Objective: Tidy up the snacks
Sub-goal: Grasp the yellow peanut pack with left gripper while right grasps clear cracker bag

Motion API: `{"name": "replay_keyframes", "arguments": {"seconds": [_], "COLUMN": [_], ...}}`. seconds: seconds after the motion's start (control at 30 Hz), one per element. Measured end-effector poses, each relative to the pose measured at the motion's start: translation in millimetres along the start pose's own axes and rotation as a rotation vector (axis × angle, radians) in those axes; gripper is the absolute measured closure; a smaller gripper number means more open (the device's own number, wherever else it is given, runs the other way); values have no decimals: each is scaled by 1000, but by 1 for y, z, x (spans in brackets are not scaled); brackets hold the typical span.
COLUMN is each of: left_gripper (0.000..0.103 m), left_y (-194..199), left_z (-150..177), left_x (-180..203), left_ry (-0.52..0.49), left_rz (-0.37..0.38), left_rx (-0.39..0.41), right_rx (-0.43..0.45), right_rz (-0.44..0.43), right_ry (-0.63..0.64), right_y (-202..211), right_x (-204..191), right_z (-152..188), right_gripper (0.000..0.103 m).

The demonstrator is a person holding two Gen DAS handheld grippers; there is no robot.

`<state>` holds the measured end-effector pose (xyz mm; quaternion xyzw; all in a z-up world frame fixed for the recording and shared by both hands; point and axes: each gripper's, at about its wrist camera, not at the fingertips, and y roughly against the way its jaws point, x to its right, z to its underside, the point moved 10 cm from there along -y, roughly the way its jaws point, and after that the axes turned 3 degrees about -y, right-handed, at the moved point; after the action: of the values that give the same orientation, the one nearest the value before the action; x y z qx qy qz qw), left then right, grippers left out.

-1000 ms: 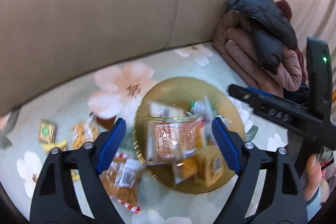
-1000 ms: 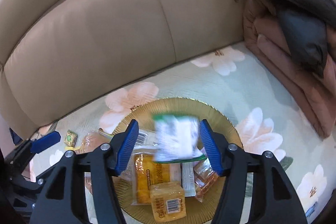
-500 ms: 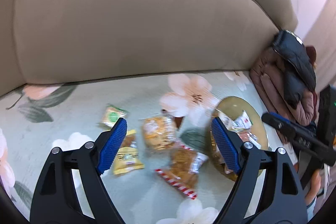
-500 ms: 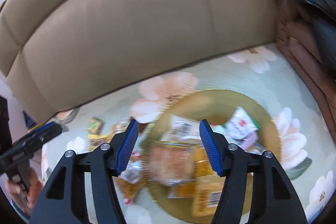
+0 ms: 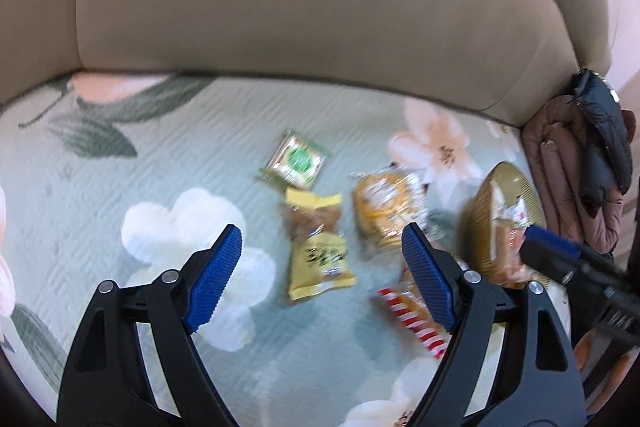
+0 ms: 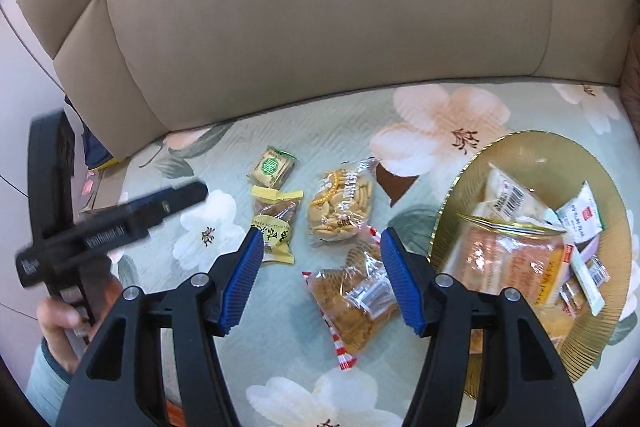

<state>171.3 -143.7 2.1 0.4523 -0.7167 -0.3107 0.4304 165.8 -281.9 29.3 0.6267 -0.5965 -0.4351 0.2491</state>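
Observation:
Several snack packs lie loose on the floral sofa cover: a green-label square pack (image 6: 273,167) (image 5: 297,161), a yellow pack (image 6: 274,223) (image 5: 319,247), a clear bag of biscuits (image 6: 341,205) (image 5: 385,209) and a red-striped pack (image 6: 353,303) (image 5: 414,311). A gold plate (image 6: 520,143) (image 5: 516,179) at the right holds several more packs. My left gripper (image 5: 322,277) is open and empty above the yellow pack. My right gripper (image 6: 322,281) is open and empty above the red-striped pack.
The beige sofa backrest (image 6: 320,27) rises behind the snacks. Folded brown and black jackets (image 5: 588,163) lie at the far right. The left gripper's body (image 6: 108,223) and the hand holding it show at the left of the right wrist view.
Both grippers have swung left, from over the plate to over the loose packs. The white-green pack between the right gripper's fingers a second ago now lies on the plate.

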Motion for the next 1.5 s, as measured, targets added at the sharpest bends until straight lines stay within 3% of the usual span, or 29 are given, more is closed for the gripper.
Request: {"name": "replay_keyframes", "arguments": {"seconds": [0.2,0.63,1.13,1.27,1.37,1.5], "left_gripper": [24,28,30,41,60,62], "left_y": [-28,-76,-94,-98,-95,-85], "left_z": [14,35,30,31,34,37], "left_x": [-9,-3,7,9,11,2], "left_ry": [4,-43,-97,-142,-160,-144], "left_rz": [-9,-21,-51,-113,-85,-75], "left_rx": [-54,-142,-135,-120,-115,-115], "right_rx": [-24,-153,-246,-261,-277,-325], "right_rz": [23,-4,73,124,154,104], "right_ry": [4,-58,-72,-48,-33,-78], "right_y": [-22,-91,-143,-153,-161,-174], "right_x": [-3,-4,11,16,17,18], "right_z": [-8,-26,-15,-9,-3,10], "right_gripper": [37,37,31,30,30,32]}}
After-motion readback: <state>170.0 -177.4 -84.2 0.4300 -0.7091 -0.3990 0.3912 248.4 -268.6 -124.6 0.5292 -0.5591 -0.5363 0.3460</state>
